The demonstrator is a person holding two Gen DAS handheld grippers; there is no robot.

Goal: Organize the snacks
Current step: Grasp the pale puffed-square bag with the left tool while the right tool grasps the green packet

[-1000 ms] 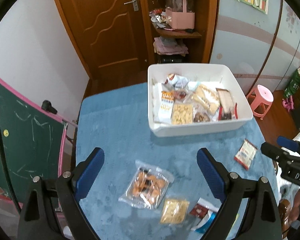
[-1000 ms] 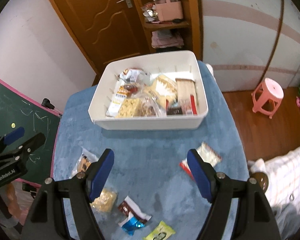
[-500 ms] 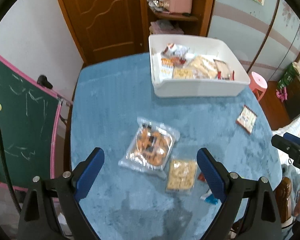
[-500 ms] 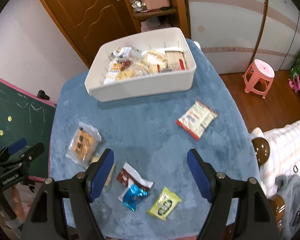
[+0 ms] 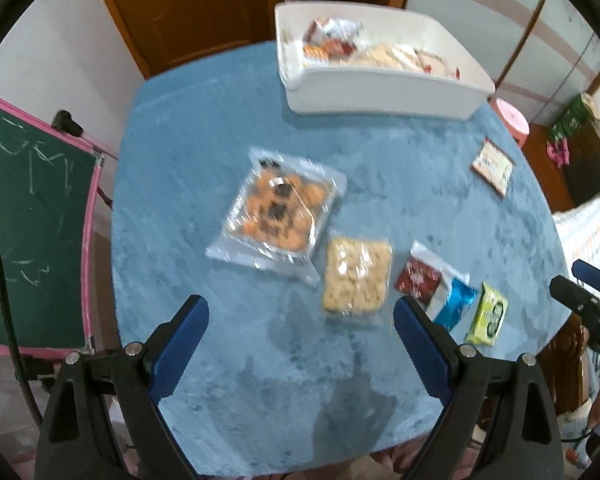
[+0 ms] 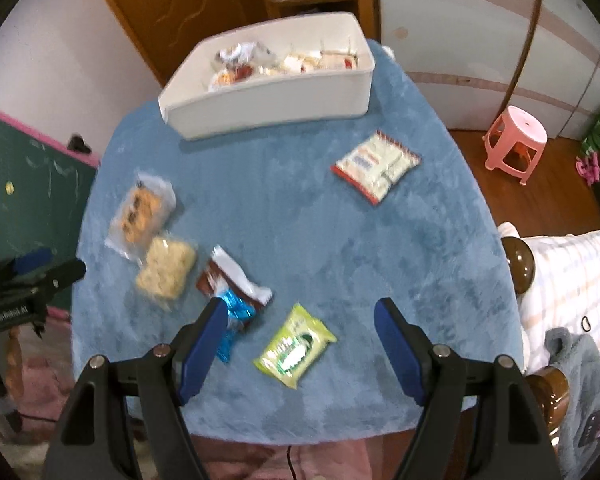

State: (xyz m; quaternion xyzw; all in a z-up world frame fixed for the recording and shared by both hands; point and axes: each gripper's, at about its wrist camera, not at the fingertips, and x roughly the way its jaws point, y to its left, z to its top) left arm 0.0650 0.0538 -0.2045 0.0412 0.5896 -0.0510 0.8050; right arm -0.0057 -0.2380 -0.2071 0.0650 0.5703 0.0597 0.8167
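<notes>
A white bin [image 5: 380, 92] holding several snack packs stands at the far side of the blue table; it also shows in the right wrist view [image 6: 268, 104]. Loose on the table lie a clear pack of orange cookies [image 5: 280, 212] [image 6: 142, 212], a pale cracker pack [image 5: 356, 276] [image 6: 166, 270], a brown-red pack [image 5: 420, 280] [image 6: 232, 280], a blue pack [image 5: 454, 308] [image 6: 234, 312], a green pack [image 5: 488, 314] [image 6: 294, 346] and a white-red pack [image 5: 493, 166] [image 6: 376, 166]. My left gripper [image 5: 300, 320] is open and empty above the near table edge. My right gripper [image 6: 300, 324] is open and empty just above the green pack.
A green chalkboard with a pink frame [image 5: 32, 216] stands left of the table. A pink stool [image 6: 516, 140] is on the floor at the right. A brown door and shelf stand behind the bin. A checked cloth [image 6: 564, 280] lies at the right.
Both grippers have pulled back toward the near edge of the table and tilted down, so the bin looks farther away and the loose packs fill the view. Both stay open.
</notes>
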